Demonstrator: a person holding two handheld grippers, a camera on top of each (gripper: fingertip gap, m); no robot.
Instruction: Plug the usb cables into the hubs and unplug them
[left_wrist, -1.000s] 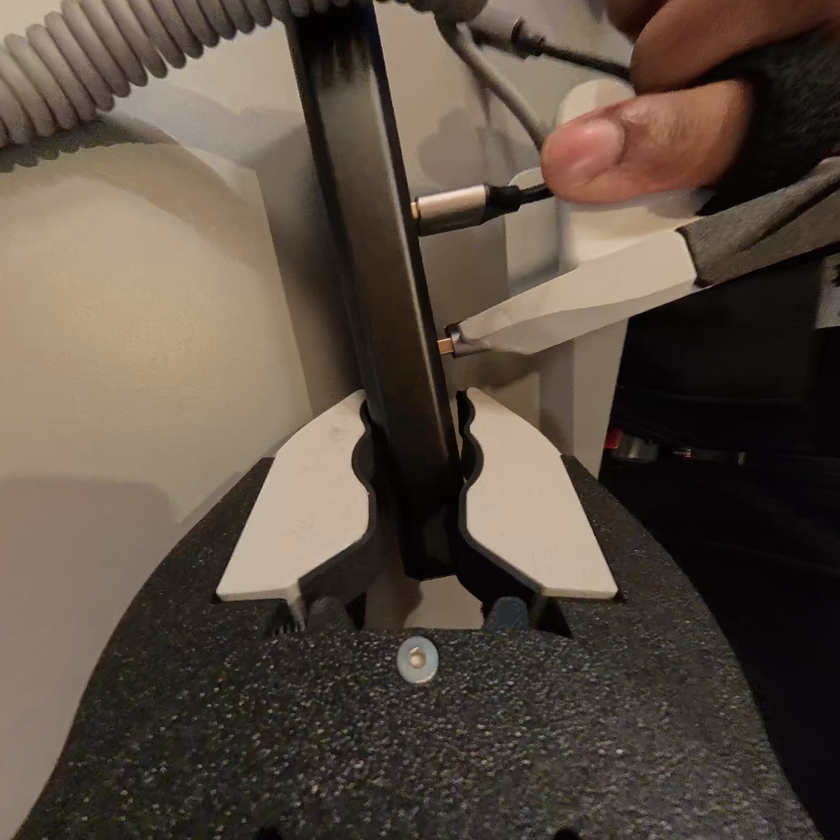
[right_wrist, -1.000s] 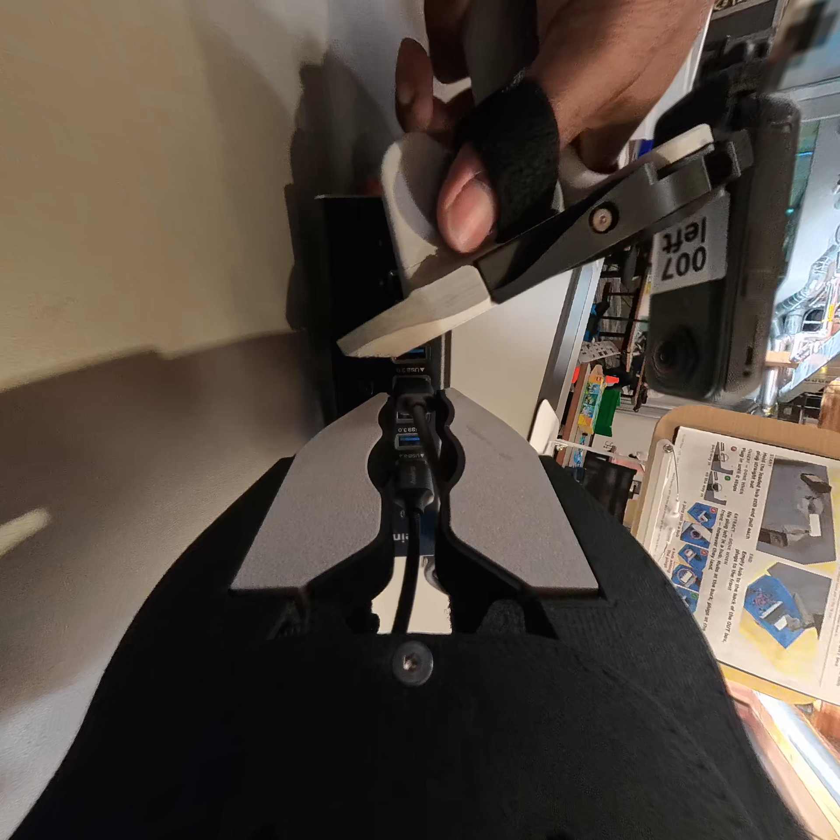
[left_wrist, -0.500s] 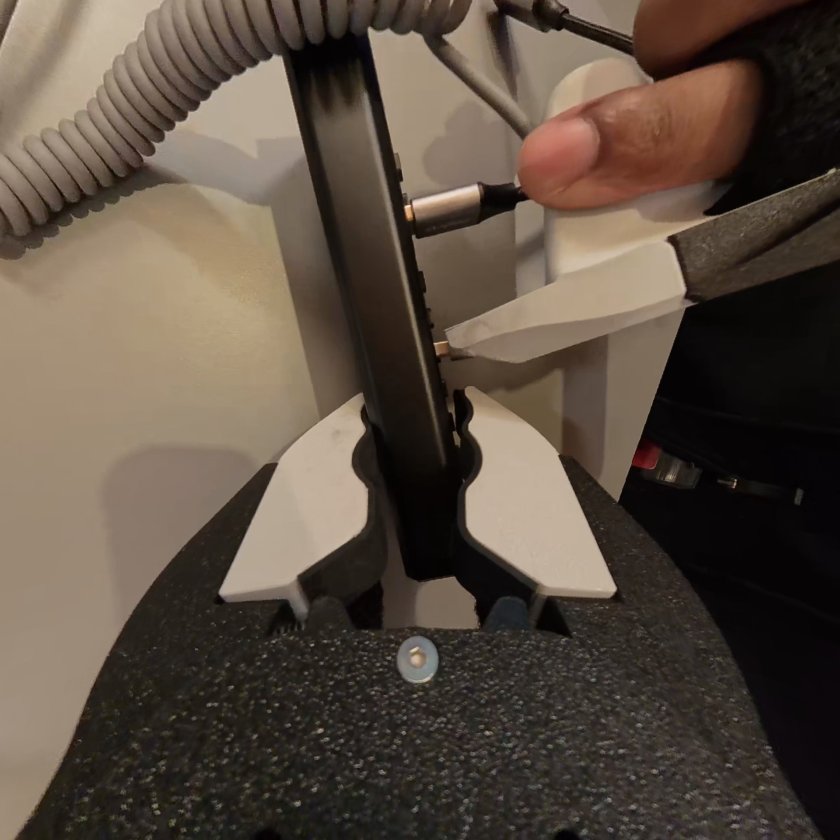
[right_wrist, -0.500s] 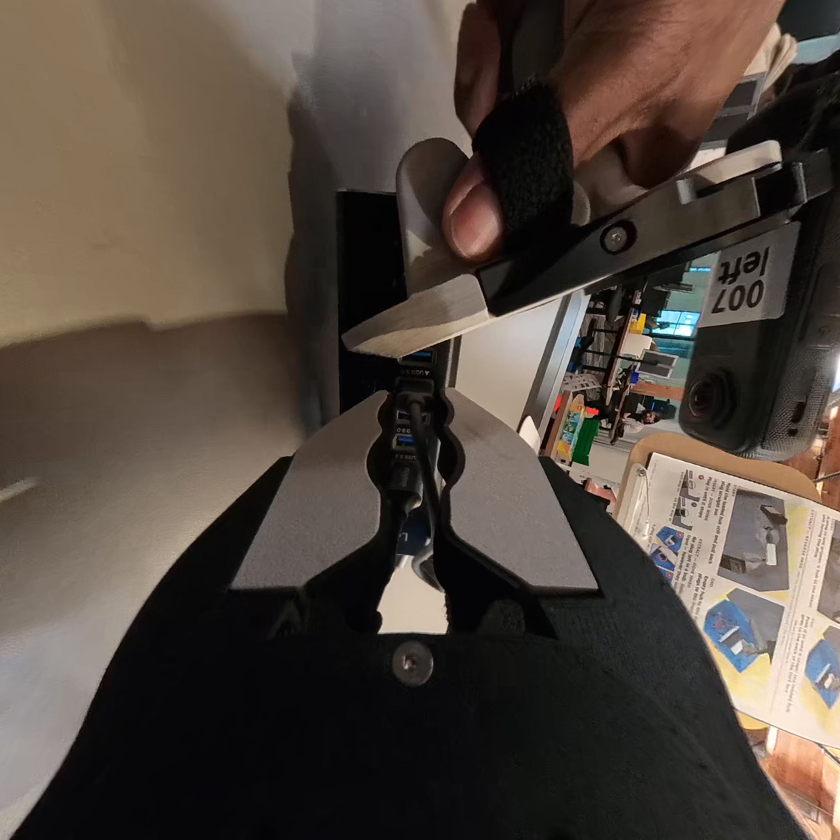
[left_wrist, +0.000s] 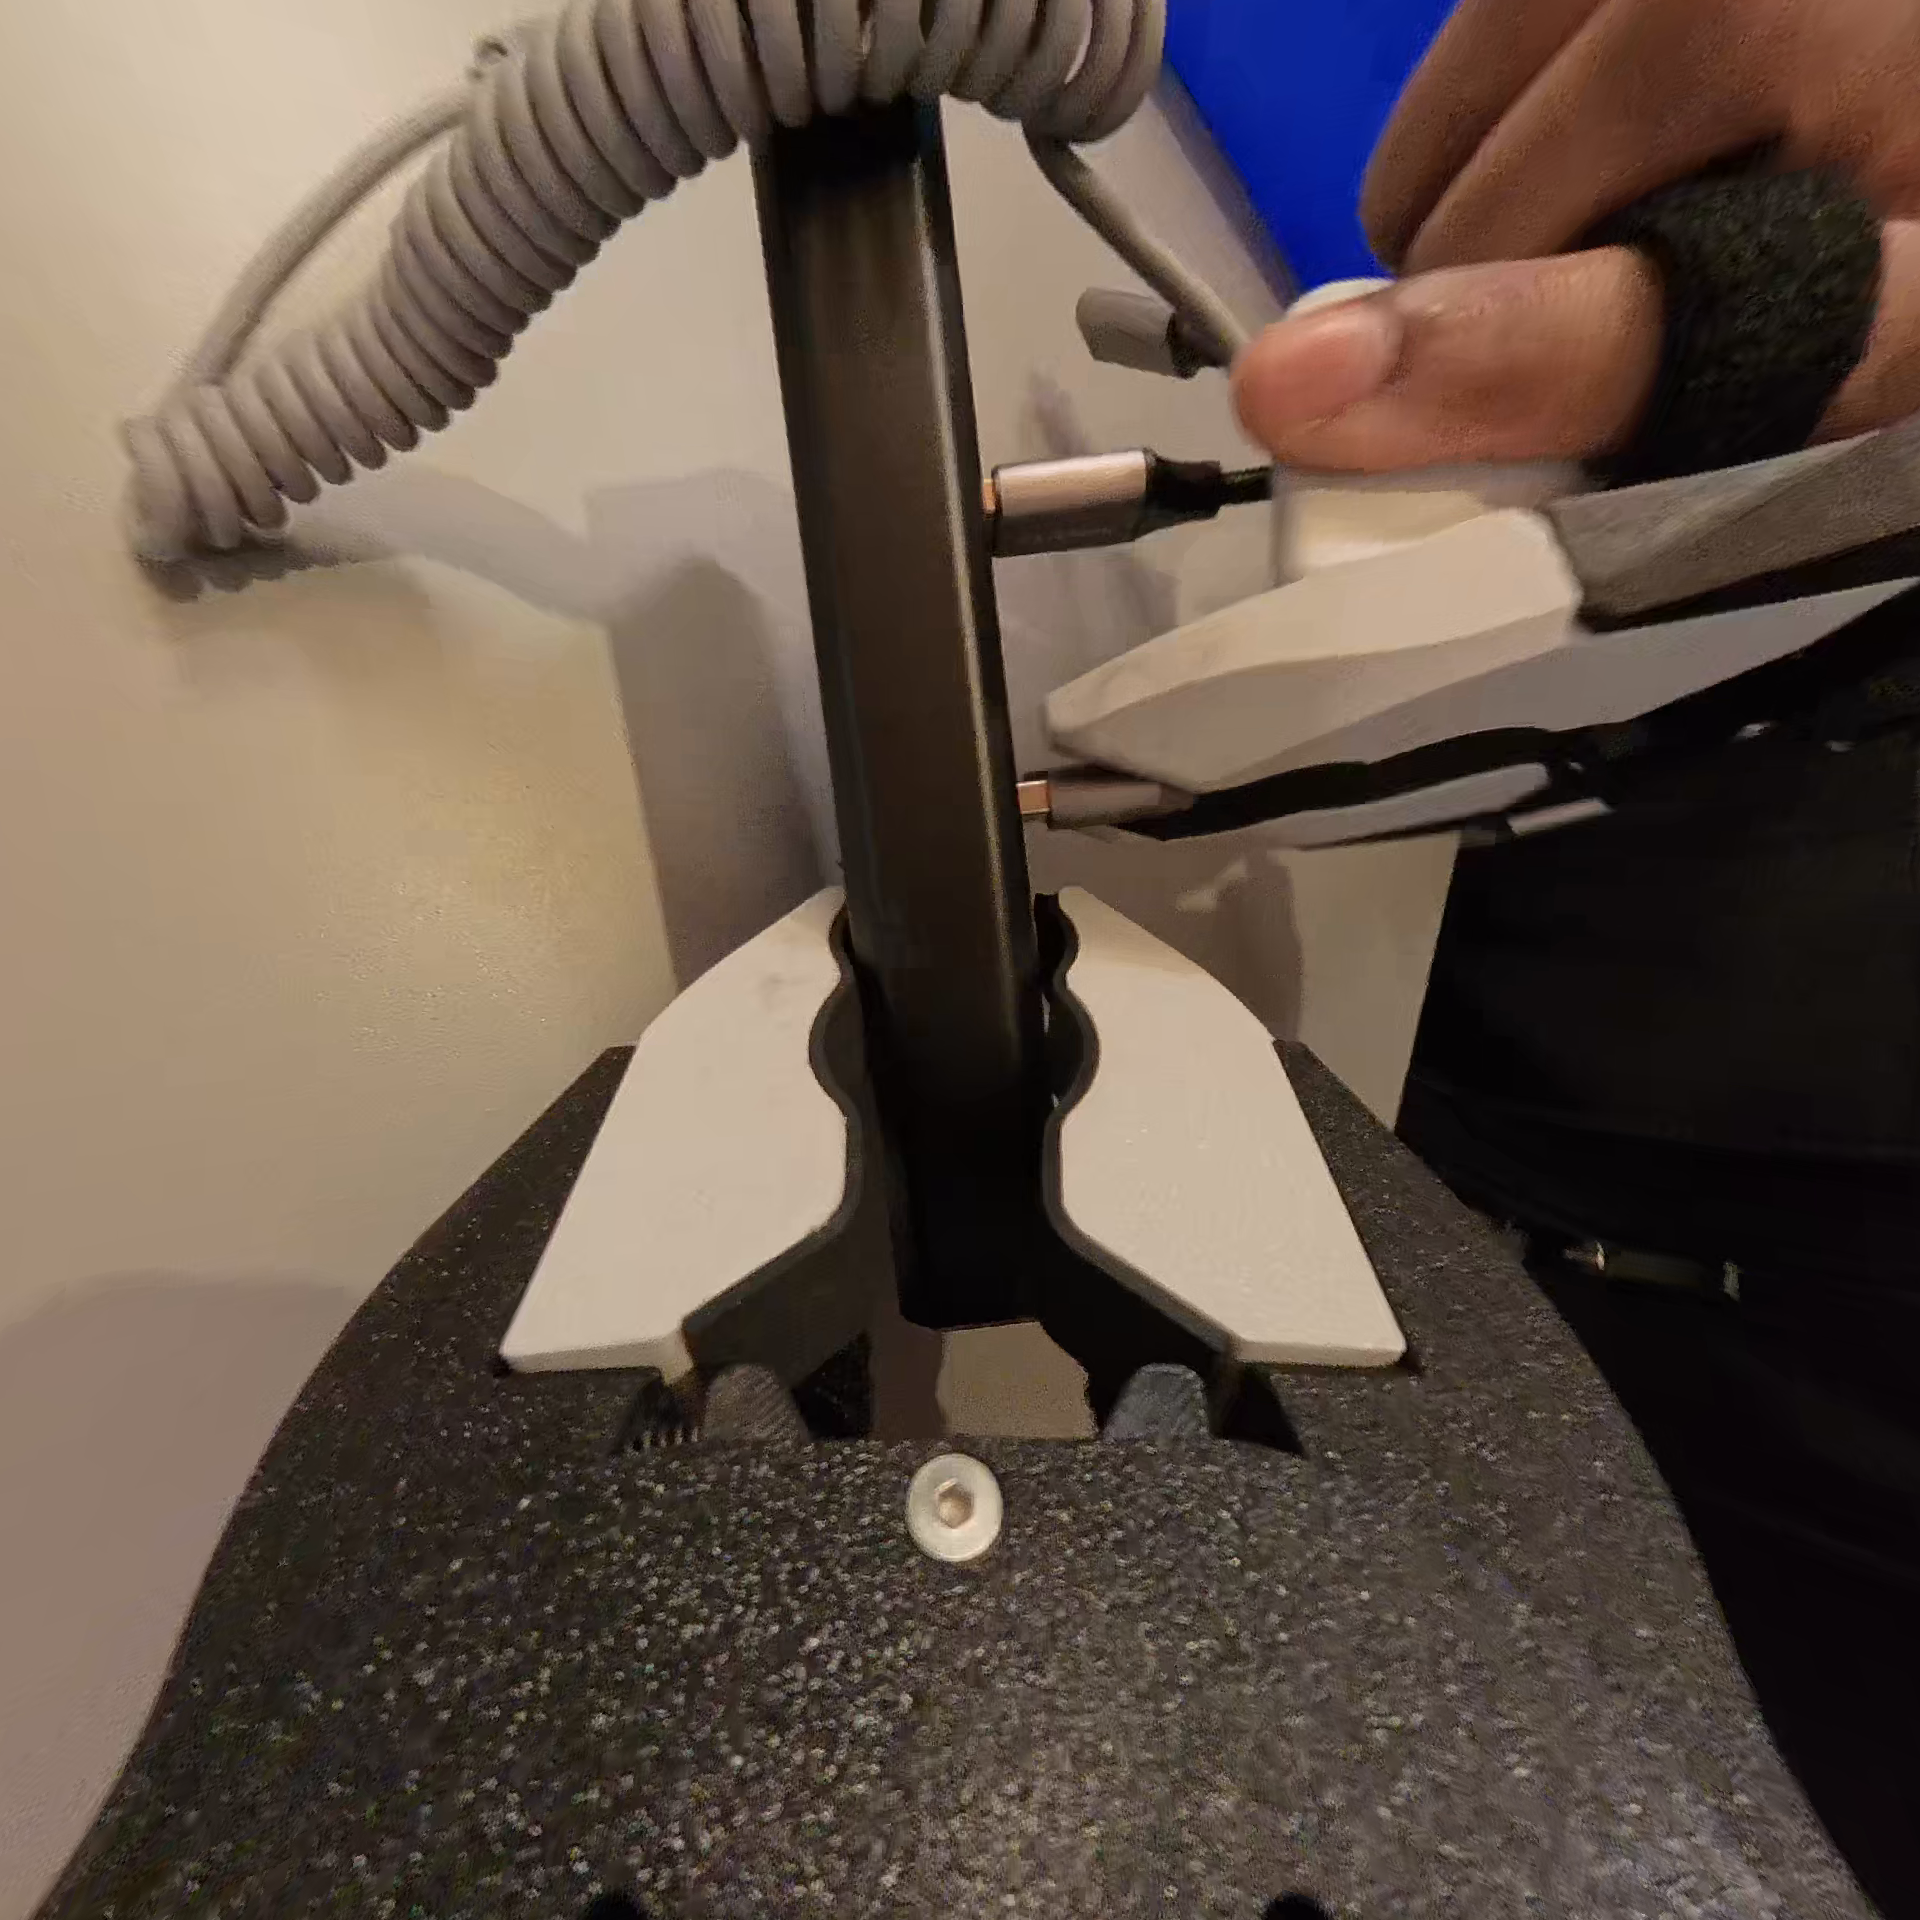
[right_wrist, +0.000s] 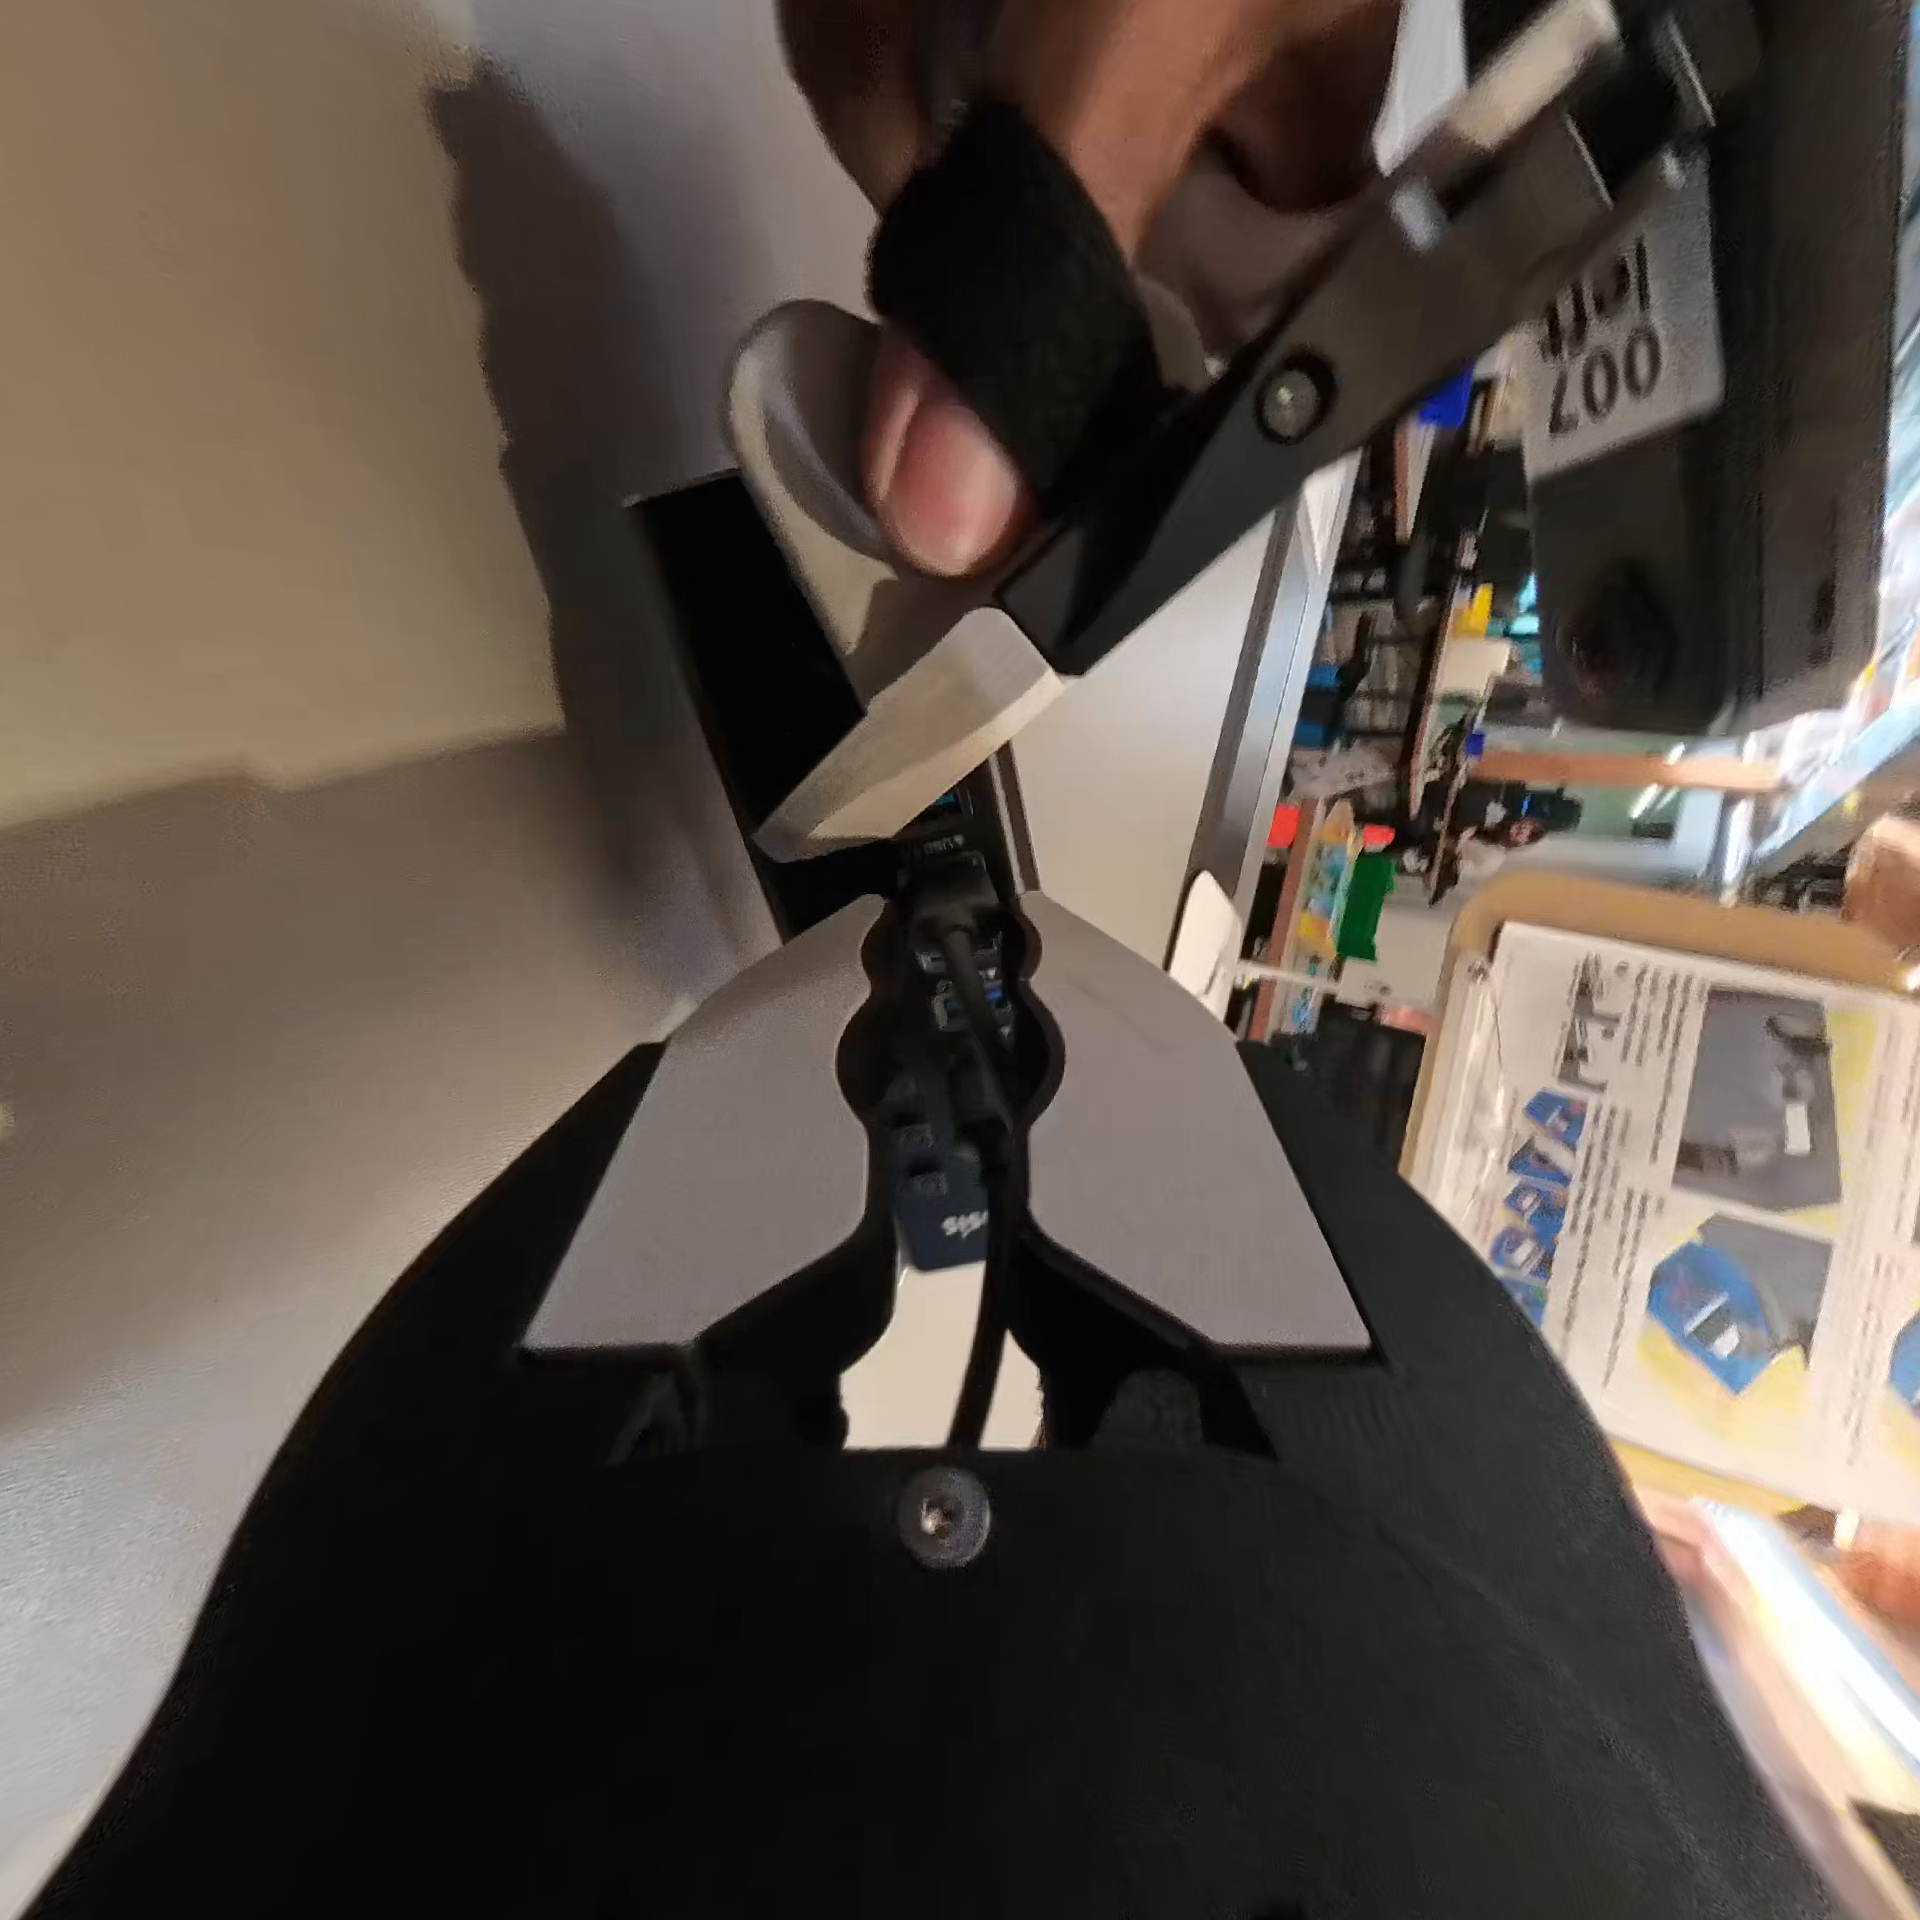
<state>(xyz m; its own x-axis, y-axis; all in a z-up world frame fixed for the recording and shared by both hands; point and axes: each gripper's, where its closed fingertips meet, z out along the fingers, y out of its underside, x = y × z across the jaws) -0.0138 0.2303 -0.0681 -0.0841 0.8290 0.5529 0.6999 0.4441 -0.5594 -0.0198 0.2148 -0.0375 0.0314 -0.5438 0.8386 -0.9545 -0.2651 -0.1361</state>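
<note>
- your left gripper (left_wrist: 951, 1049) has its two pale grey fingers pressed against the sides of the slim black rectangular usb hub (left_wrist: 894, 623), which stands upright between them; its lower end sits deep in the jaws.
- a thick grey coiled cable (left_wrist: 499, 281) drapes over the top end of the hub and trails down to the left against the cream wall (left_wrist: 260, 831).
- on the hub's right edge, a silver-shelled usb plug with a black cord (left_wrist: 1081, 499) is seated in a port, sticking straight out.
- just below it, your right gripper (left_wrist: 1070, 774) comes in from the right, its pale fingers pinching a second silver usb plug (left_wrist: 1101, 802). the plug's copper-coloured tip is just beside the hub's edge; you cannot tell whether it touches or enters a port.
- your right hand (left_wrist: 1558, 312), with a black strap around one finger, rests on top of that gripper.
- a loose grey connector (left_wrist: 1127, 327) hangs near the top right of the hub.
- in the right wrist view, the right gripper (right_wrist: 951, 997) is closed around the thin black cord (right_wrist: 977, 1039), with the hub's blue ports (right_wrist: 961, 977) visible past the fingertips.
- the left gripper's pale finger (right_wrist: 914, 758) crosses above, held by your left hand (right_wrist: 1039, 208).
- printed paper sheets on a clipboard (right_wrist: 1662, 1195) lie to the right.
</note>
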